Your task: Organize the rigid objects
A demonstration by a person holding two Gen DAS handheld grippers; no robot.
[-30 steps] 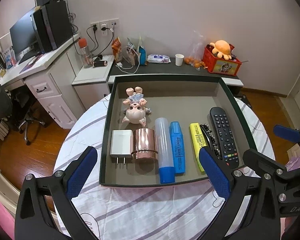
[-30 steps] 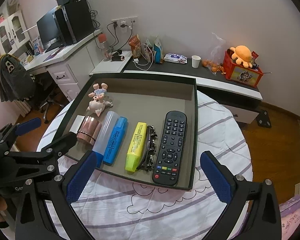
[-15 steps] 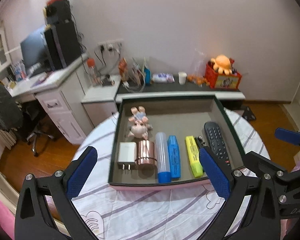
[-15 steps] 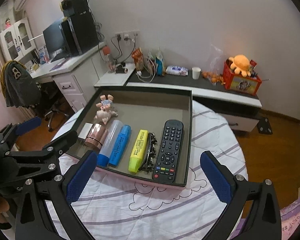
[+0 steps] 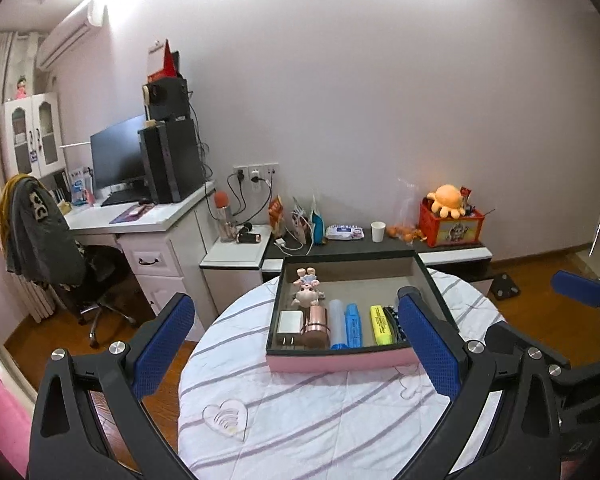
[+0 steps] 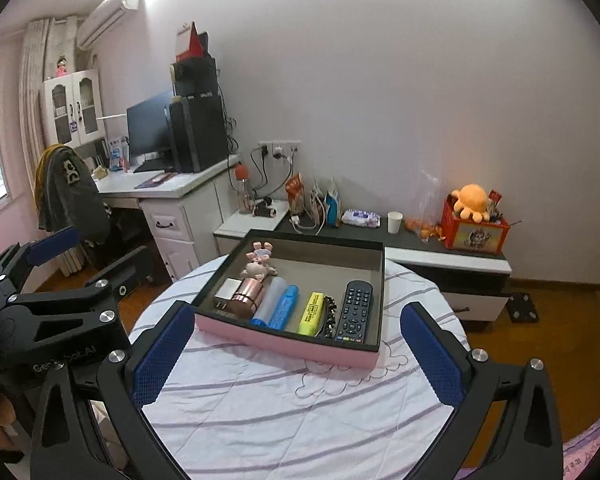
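Tray [image 6: 288,336]: items lined up in a row; sorting looks done.
My left tool [image 5: 296,344]: apart, empty.
My right tool [image 6: 296,354]: apart, empty.
Left: nothing visible on worktop [image 6: 300,420].

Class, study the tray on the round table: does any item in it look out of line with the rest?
Yes. The pig figurine lies toppled behind the row, feet toward the back wall of the tray. The charger, copper cylinder, tube, highlighters and remote lie neatly side by side.
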